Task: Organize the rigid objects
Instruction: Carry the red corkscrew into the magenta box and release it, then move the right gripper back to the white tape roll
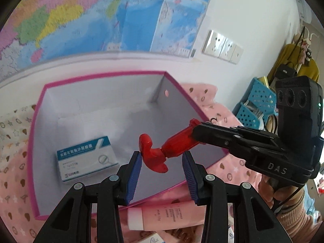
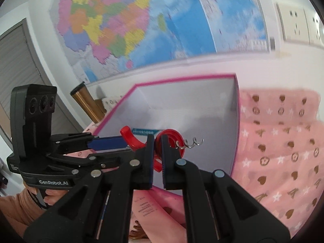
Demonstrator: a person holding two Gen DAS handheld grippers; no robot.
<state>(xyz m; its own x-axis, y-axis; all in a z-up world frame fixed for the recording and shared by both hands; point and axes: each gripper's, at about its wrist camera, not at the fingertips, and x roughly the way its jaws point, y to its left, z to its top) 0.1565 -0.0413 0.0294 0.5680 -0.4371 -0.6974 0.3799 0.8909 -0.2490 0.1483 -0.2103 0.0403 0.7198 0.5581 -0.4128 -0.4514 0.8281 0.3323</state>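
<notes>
While the right gripper [image 2: 157, 141] is clamping the red corkscrew [image 1: 162, 149] above the pink-rimmed box [image 1: 105, 75], the left gripper's [image 1: 162, 162] fingers are standing apart, empty. The medicine box [image 1: 87, 158] is lying inside at eight o'clock; lowering and releasing probably comes next.

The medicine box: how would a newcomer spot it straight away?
Find the pink-rimmed storage box on the pink patterned cloth. Inside, on its white floor near the left wall, lies the medicine box: white with a teal band, the only thing resting in there.
</notes>
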